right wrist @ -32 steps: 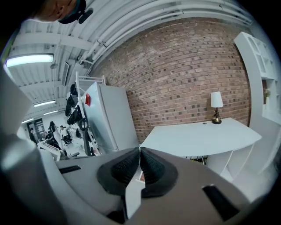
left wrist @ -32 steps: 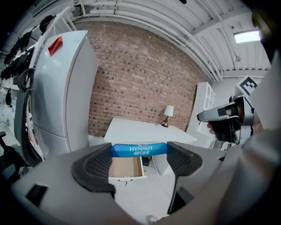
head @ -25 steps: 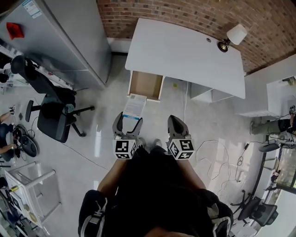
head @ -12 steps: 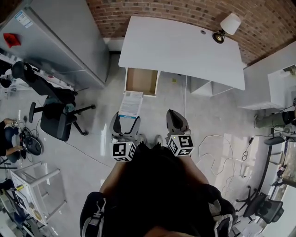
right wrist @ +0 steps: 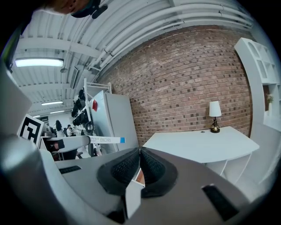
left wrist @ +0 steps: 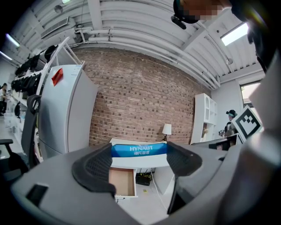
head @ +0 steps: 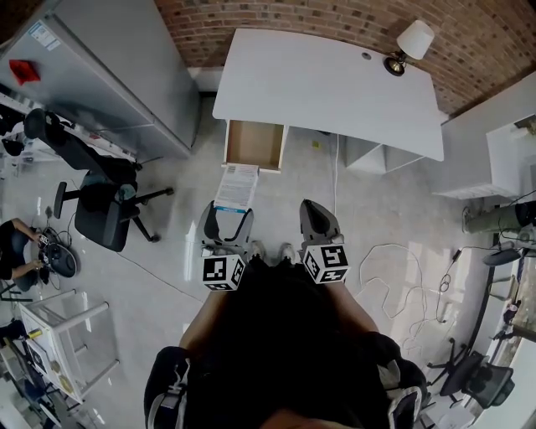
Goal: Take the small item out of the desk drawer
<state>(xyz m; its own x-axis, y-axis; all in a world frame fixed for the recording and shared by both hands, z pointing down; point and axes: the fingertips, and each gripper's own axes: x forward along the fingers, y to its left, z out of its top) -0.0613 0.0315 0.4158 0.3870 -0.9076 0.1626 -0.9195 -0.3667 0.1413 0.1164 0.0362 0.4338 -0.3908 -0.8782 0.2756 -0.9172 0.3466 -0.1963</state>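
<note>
A: Brick wall (head: pixel 276 12) is seen behind a smooth white desk (head: pixel 327 84); its brown-floored drawer (head: pixel 254 144) stands open.
B: Outside it, a flat blue-banded box (left wrist: pixel 138 149) is clamped by the left gripper (left wrist: pixel 138 159). The right gripper (right wrist: pixel 140 154) is pinched closed on nothing.

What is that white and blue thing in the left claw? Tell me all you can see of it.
The pack is a thin, flat white rectangle, like card, with small print on its face and a blue band at one end that reads HYNAUT. The left claw grips it by that blue end. It lies flat and points forward toward the open drawer, touching nothing else.
</note>
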